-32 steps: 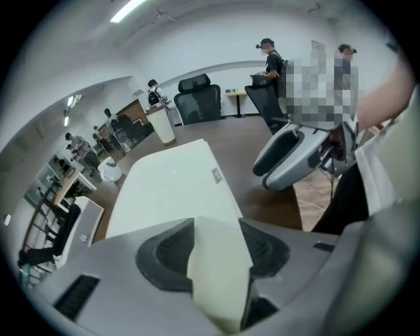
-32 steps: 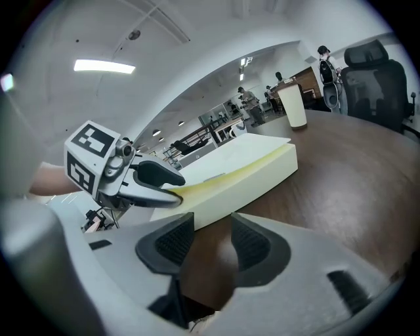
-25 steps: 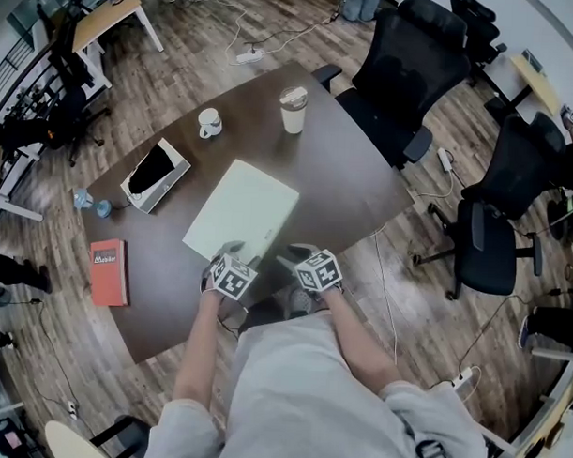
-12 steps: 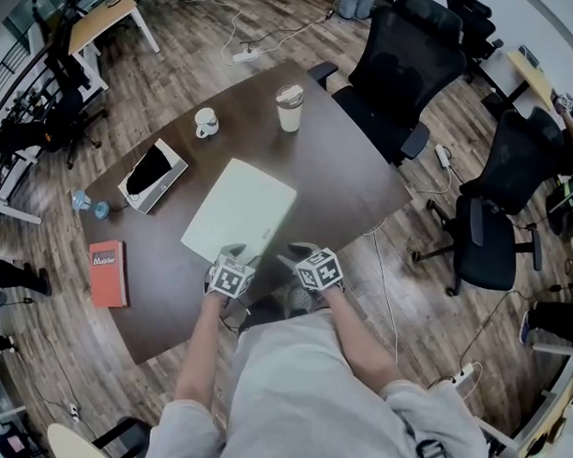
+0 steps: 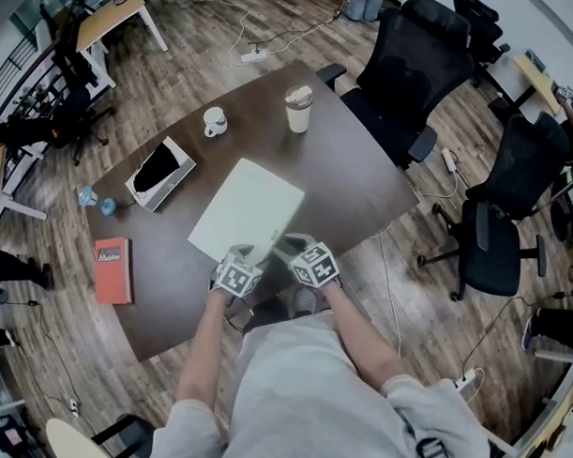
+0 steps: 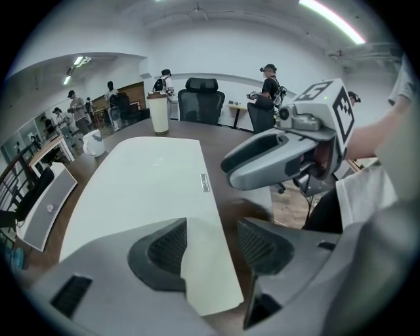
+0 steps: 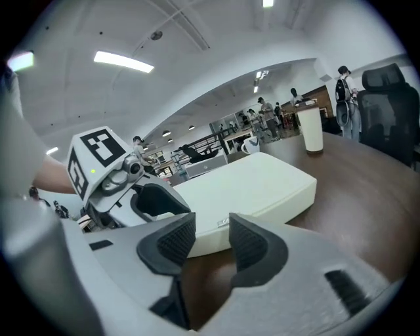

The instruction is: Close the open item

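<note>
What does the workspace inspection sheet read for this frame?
Surface: dark brown wooden table.
Job's things: pale greenish flat rectangular case, lid down.
Clutter: lidded paper cup; white mug; open white box; red book.
Grippers: left gripper open, jaws just widened, case corner between them, unpinched; right gripper open, jaws just narrowed, nothing between.
Cables: white power strip and cables on floor.
Surroundings: black office chairs, wooden floor, distant people.

Left gripper (image 6: pixel 211 246) and right gripper (image 7: pixel 211 239): grey shells, black fingers (image 6: pixel 164 249) (black-and-white marker cubes (image 5: pixel 315 265)); grey T-shirt (image 5: pixel 290 393)
</note>
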The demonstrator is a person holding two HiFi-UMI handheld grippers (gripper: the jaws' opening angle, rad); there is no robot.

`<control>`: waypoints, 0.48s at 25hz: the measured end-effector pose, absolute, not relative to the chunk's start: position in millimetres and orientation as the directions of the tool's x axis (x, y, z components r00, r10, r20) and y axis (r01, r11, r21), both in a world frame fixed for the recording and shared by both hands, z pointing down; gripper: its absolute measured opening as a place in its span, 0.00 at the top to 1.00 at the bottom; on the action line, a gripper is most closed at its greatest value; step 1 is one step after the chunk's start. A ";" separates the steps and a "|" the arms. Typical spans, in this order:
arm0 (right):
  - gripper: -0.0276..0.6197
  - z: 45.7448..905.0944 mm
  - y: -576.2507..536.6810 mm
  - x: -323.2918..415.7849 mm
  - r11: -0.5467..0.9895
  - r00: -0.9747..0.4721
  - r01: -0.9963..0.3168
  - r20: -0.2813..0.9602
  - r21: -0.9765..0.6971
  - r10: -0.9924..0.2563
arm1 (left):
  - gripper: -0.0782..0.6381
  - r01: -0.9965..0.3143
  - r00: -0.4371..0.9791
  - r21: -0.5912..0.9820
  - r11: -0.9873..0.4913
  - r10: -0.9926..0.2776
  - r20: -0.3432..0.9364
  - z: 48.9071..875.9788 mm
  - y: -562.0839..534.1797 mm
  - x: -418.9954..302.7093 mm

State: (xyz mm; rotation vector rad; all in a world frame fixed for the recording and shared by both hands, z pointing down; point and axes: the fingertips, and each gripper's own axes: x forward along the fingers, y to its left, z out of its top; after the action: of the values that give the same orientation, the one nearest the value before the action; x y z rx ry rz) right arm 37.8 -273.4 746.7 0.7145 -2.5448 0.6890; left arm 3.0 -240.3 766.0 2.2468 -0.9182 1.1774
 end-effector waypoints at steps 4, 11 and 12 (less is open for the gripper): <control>0.71 749.8 -302.7 13.7 0.794 -0.752 -0.557 0.553 -0.243 -0.358 | 0.57 -0.737 0.397 0.039 -0.675 -0.385 0.833 769.8 -244.3 2.8; 0.67 768.5 -300.6 1.8 0.830 -0.728 -0.532 0.593 -0.170 -0.345 | 0.57 -0.745 0.388 0.018 -0.666 -0.412 0.825 775.5 -244.9 2.1; 0.67 768.1 -301.2 1.4 0.823 -0.732 -0.539 0.582 -0.178 -0.354 | 0.57 -0.747 0.383 0.013 -0.665 -0.414 0.826 775.0 -244.6 1.3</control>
State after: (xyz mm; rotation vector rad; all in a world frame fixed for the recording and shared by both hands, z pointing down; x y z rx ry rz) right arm 1.4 -301.2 768.1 0.6569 -2.4622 0.4571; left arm 1.3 -244.6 775.0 2.2625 -1.0057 1.1868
